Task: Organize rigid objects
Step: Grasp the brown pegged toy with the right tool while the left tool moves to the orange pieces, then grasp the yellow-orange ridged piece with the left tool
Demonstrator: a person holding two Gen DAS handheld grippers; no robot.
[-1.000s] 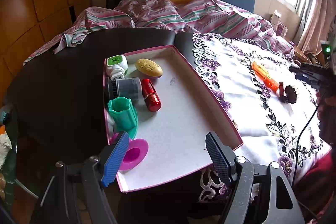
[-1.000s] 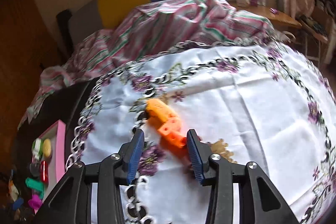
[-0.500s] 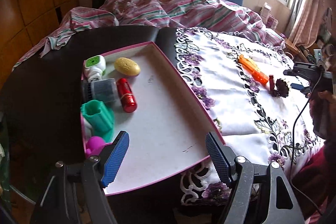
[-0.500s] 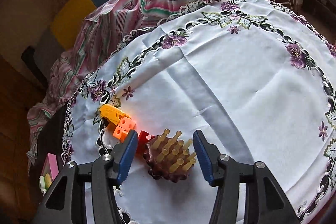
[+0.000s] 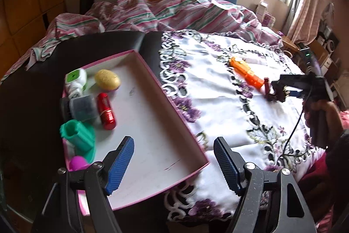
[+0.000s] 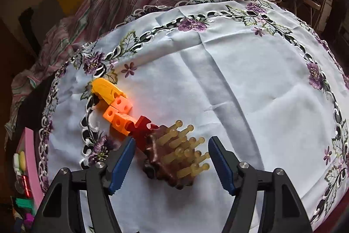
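A brown round brush with amber pegs lies on the white cloth between the open jaws of my right gripper. An orange block toy with a red end piece lies just beyond it, touching it. In the left wrist view my left gripper is open and empty over the near end of the pink-rimmed tray. The tray holds a green-white device, a yellow oval, a red cylinder, a grey cylinder, a teal cup and a magenta piece. The right gripper also shows there.
The white embroidered cloth covers the right part of a dark round table. A striped blanket and a sofa lie behind. A cable hangs from the right gripper. The tray's edge shows at the far left.
My right gripper has moved closer to the brown brush, which now sits between its jaws. My left gripper has shifted a little over the tray; its jaws stay open.
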